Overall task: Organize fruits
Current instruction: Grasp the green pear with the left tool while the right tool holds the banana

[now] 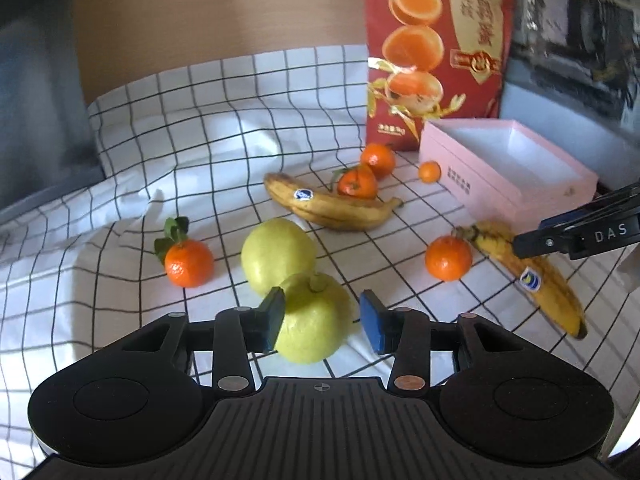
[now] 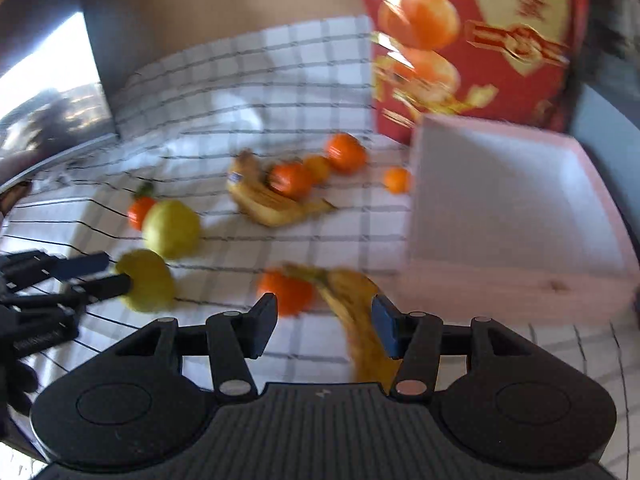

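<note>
My left gripper (image 1: 322, 322) stands open around a yellow-green round fruit (image 1: 316, 320). Its left pad is against the fruit and the right pad stands clear of it. A second yellow-green fruit (image 1: 278, 252) touches it from behind. My right gripper (image 2: 325, 328) is open above a spotted banana (image 2: 352, 296), which lies under its right finger with an orange tangerine (image 2: 286, 292) beside it. Nothing is pressed between its pads. In the left wrist view one finger (image 1: 560, 238) of the right gripper reaches in over that banana (image 1: 536, 276). The right wrist view is blurred.
An open pink box (image 1: 460, 188) stands at the right, with a tall red orange carton (image 1: 436, 52) behind it. Another banana (image 1: 332, 204), several tangerines (image 1: 357, 182) and a leafy tangerine (image 1: 189, 262) lie on the rumpled checked cloth (image 1: 200, 140).
</note>
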{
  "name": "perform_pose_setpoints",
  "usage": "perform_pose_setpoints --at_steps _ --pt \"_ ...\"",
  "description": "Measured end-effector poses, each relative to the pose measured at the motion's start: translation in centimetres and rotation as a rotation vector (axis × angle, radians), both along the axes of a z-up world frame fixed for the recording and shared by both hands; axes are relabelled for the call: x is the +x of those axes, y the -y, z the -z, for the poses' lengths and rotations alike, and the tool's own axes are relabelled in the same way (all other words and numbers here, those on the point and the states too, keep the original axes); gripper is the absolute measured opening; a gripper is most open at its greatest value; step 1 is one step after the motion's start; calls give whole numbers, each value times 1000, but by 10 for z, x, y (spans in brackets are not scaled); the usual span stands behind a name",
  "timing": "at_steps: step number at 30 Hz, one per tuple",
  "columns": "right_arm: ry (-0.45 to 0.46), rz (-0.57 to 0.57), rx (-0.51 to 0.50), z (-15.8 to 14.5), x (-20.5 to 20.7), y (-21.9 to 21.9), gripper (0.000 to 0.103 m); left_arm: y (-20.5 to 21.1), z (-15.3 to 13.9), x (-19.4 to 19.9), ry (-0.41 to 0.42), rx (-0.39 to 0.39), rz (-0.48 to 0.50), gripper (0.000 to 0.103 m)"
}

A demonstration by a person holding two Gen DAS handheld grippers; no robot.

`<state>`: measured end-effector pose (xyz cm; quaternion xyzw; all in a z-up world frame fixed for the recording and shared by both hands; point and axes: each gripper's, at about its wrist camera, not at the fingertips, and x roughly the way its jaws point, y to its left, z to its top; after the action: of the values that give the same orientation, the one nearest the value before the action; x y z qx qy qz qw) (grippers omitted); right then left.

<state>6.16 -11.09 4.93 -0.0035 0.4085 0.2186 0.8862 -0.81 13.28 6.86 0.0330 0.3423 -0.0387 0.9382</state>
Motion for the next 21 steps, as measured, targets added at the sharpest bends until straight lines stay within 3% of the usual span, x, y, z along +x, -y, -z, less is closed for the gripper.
perform_pose_setpoints --at_steps 6,15,21 --pt "-38 35 1 14 -7 14 52 8 2 1 -21 44 59 69" --pt "-40 33 -19 18 -8 10 52 -10 14 12 -39 -16 -45 64" --pt "-38 25 -43 21 -10 7 54 -16 23 26 -28 -57 -54 66"
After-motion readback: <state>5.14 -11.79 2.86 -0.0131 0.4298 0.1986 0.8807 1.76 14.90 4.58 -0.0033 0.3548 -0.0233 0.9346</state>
